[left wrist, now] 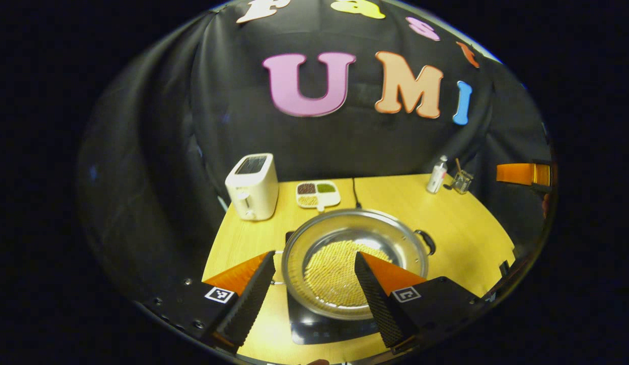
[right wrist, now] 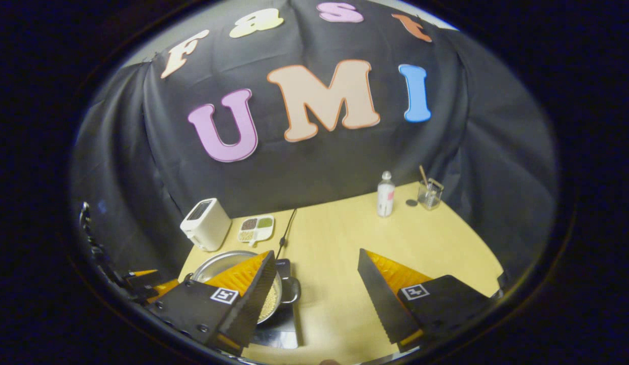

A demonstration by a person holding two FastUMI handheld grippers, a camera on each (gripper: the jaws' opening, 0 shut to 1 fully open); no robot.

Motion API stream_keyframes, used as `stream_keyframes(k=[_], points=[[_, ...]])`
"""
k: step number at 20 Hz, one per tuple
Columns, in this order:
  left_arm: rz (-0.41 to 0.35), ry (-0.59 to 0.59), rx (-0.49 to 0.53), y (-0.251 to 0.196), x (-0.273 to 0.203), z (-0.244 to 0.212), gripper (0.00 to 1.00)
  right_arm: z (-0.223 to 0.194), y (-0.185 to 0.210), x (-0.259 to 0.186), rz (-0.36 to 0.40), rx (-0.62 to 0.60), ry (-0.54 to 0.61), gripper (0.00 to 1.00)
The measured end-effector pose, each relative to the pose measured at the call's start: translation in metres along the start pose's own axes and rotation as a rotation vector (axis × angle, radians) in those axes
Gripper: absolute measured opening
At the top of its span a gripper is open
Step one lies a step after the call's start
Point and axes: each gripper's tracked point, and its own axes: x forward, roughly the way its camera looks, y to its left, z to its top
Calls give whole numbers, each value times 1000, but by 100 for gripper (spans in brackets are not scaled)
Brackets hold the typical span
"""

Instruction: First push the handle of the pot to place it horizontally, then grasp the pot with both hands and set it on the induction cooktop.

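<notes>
A wide steel pot [left wrist: 395,234] holding yellow beans rests on the black induction cooktop [left wrist: 319,327]. Its small loop handle [left wrist: 427,242] sticks out to the right. My left gripper [left wrist: 313,254] is open over the pot's near side, one finger outside the left rim and the other over the beans. In the right gripper view the pot [right wrist: 220,262] and its handle [right wrist: 292,290] lie at lower left on the cooktop [right wrist: 276,335]. My right gripper [right wrist: 317,252] is open over bare table just right of the pot, and its left finger hides part of the pot.
A white toaster [left wrist: 252,186] and a divided dish [left wrist: 318,194] of grains stand behind the pot. A black cable [left wrist: 354,192] runs to the back. A bottle [right wrist: 385,193] and a glass [right wrist: 429,193] stand at the far right corner of the wooden table [right wrist: 446,248].
</notes>
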Motion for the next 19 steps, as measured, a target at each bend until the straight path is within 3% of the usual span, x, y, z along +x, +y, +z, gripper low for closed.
stream_keyframes(k=[1, 2, 7, 12, 19], points=[[-10, -35, 7, -14, -1, 15, 97, 11, -6, -5, -4, -17, -24, 100], [-18, -54, 17, -27, -4, 25, 96, 17, -10, -17, 0, -34, -52, 92], [2, -186, 75, -92, -25, 83, 99, 69, -57, -59, 19, -92, -167, 93], [51, -323, 19, -163, -55, 135, 96, 110, -123, -101, 52, -140, -257, 93], [91, -396, -41, -264, -91, 139, 95, 114, -229, -137, 69, -152, -282, 93]])
